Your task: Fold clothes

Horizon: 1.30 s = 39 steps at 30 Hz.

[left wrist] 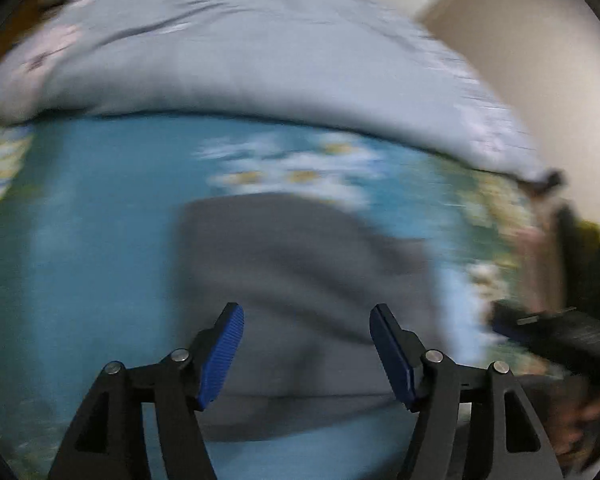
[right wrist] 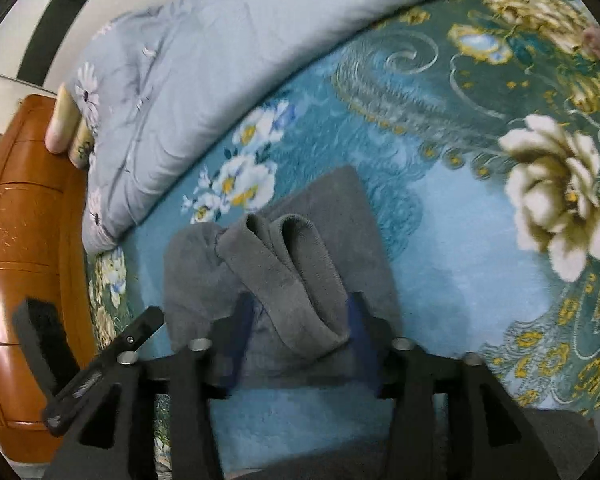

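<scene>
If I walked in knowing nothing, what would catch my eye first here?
Probably the grey cloth, bunched in thick folds between the right gripper's blue pads, in the middle of a bright turquoise bedspread with big cream flowers. Behind it lies a pale blue quilt along the far edge. The left gripper hangs open above the cloth.

Open blue floral bedspread (right wrist: 460, 248) fills the right of the right wrist frame. The rumpled grey quilt (right wrist: 188, 92) blocks the upper left, with the wooden headboard (right wrist: 24, 240) along the left edge.
</scene>
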Tool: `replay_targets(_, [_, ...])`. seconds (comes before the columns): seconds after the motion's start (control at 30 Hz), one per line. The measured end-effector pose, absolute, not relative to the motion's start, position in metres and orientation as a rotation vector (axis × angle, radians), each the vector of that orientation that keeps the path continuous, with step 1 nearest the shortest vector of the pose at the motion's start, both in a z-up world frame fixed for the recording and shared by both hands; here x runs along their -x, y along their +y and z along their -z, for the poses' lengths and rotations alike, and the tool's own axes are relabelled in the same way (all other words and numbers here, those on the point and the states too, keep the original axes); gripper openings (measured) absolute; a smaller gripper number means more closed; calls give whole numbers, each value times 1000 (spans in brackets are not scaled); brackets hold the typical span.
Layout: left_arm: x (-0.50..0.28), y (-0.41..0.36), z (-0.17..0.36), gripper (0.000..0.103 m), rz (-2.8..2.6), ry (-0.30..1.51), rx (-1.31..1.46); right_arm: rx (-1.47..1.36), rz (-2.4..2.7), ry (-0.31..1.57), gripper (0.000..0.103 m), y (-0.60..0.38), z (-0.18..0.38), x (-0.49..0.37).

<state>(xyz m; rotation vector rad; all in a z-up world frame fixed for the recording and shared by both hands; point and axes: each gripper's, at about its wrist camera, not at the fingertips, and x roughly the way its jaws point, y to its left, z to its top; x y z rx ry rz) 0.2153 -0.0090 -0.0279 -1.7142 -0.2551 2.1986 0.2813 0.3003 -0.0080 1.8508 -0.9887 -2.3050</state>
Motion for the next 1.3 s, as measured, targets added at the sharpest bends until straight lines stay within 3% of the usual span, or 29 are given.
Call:
replay_targets(0.13, [-225, -39, 61, 70, -2170, -359, 1862, -1836, 2279, -889, 53, 284, 18, -255])
replay_targets(0.3, [-238, -38, 75, 70, -2130, -363, 1906, -1864, 2233, -817, 53, 270, 39, -228])
replay_targets(0.5, [-237, -46, 82, 70, -2076, -473, 1931, -1873, 2154, -920, 53, 264, 59, -218])
replay_targets(0.53, [-237, -48, 82, 70, -2069, -489, 1931, -1865, 2152, -930, 51, 262, 57, -219])
replay_targets(0.63, [-237, -54, 77, 70, -2049, -519, 1921, -1866, 2163, -920, 12, 260, 50, -220])
replay_targets(0.9, [-238, -52, 59, 70, -1940, -630, 1883, -1730, 2273, -977, 10, 304, -7, -239])
replay_targets(1.03, [-236, -36, 58, 72, -1924, -576, 1880, -1846, 2263, -1086, 10, 334, 18, -240])
replay_targets(1.17, [-236, -36, 50, 72, -1977, -533, 1875, -2026, 2192, -1006, 11, 322, 55, -238])
replay_targets(1.3, [-233, -41, 25, 72, -2069, -471, 1778, -2021, 2210, -921, 17, 320, 42, -231])
